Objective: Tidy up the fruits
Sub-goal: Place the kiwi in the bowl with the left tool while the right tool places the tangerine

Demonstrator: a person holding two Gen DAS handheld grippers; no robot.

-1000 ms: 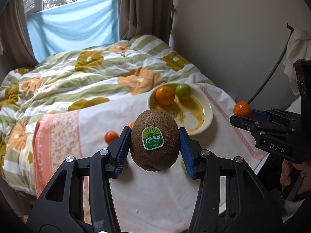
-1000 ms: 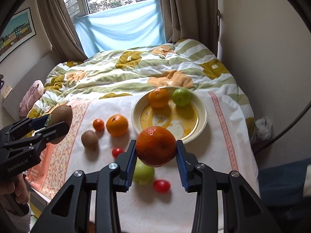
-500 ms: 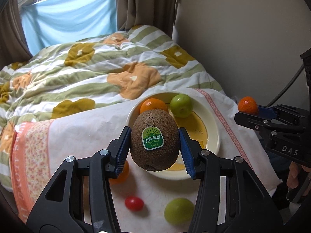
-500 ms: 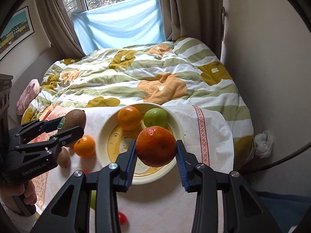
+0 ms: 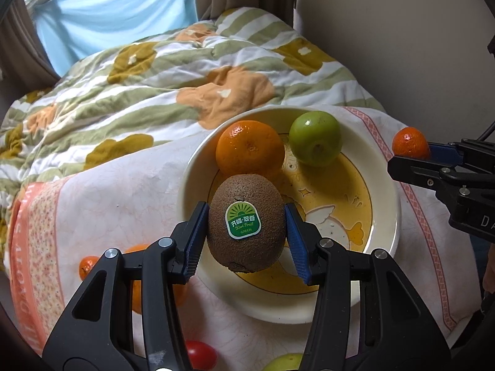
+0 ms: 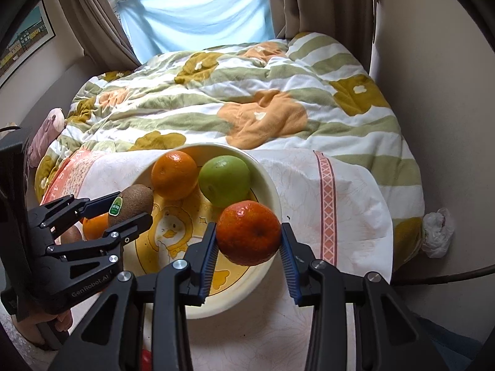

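My left gripper (image 5: 246,238) is shut on a brown kiwi (image 5: 246,227) with a green sticker, held over the near left part of the cream plate (image 5: 388,167). My right gripper (image 6: 247,249) is shut on a dark orange mandarin (image 6: 247,232), held over the plate's (image 6: 272,185) near right rim. The plate holds an orange (image 5: 250,151) and a green apple (image 5: 315,138). The right gripper with its mandarin (image 5: 410,142) shows at the right of the left wrist view. The left gripper with its kiwi (image 6: 133,199) shows at the left of the right wrist view.
The plate stands on a white cloth (image 5: 130,191) with a pink border, laid on a bed with a flowered quilt (image 5: 154,71). Loose fruit lies on the cloth: a small mandarin (image 5: 86,267), an orange (image 5: 136,290), a red tomato (image 5: 201,354), a green apple (image 5: 286,363). A wall is at right.
Both grippers have moved forward and down with their fruit and now hang over the plate. The kiwi and the mandarin stay gripped.
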